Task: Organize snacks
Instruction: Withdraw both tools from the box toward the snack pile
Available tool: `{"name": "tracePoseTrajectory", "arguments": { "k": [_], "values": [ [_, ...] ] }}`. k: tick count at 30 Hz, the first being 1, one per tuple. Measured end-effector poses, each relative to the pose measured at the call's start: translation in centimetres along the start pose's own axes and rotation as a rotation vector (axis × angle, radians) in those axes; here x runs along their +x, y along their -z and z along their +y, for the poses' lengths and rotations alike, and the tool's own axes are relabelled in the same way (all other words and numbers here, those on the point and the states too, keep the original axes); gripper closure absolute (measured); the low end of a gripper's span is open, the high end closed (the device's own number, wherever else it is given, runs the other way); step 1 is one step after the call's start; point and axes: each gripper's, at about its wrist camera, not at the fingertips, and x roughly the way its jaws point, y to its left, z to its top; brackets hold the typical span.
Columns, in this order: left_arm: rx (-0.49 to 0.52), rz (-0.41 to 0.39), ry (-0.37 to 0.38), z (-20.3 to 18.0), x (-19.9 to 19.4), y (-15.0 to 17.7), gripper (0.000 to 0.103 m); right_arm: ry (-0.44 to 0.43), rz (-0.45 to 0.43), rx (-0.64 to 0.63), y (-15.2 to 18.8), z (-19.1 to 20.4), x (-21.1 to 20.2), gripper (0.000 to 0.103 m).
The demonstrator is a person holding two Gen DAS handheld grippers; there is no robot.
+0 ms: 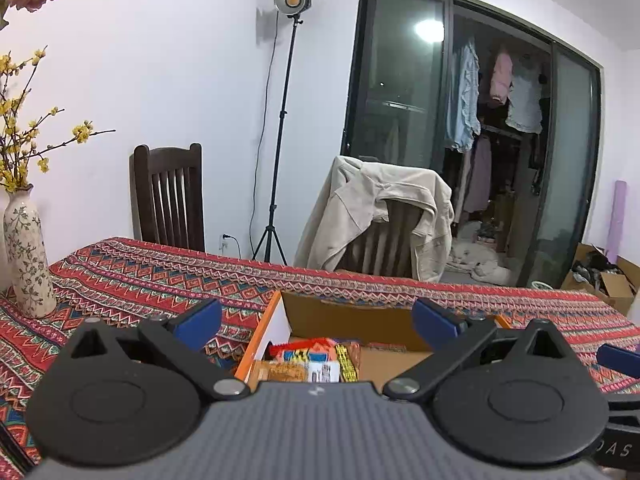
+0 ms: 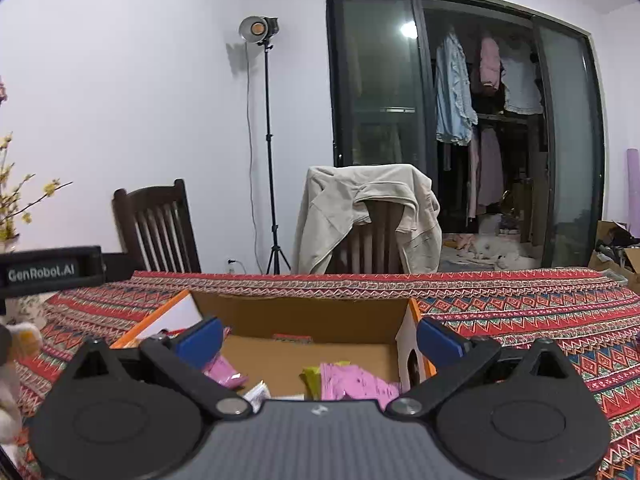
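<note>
Both the left gripper (image 1: 316, 320) and the right gripper (image 2: 320, 336) are held wide apart with nothing between their fingers, above an open box (image 2: 304, 312) on the patterned table (image 2: 520, 308). Snacks (image 1: 312, 360) are seen lying inside the box, with pink packets (image 2: 356, 384) toward its right side.

Worktop (image 2: 520, 312) covered with red patterned cloth. Open cardboard box (image 2: 304, 316) sits on it, snack packets (image 1: 316, 360) inside. Flowered vase (image 1: 28, 256) stands at left end, well apart from box.
</note>
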Motion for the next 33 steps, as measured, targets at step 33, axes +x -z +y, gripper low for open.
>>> {"name": "tracePoseTrajectory", "arguments": {
  "k": [33],
  "values": [
    [0.065, 0.155, 0.017, 4.5, -6.3, 11.1, 0.000, -0.024, 0.234, 0.027, 10.5, -2.6, -7.5, 0.000]
  ]
}}
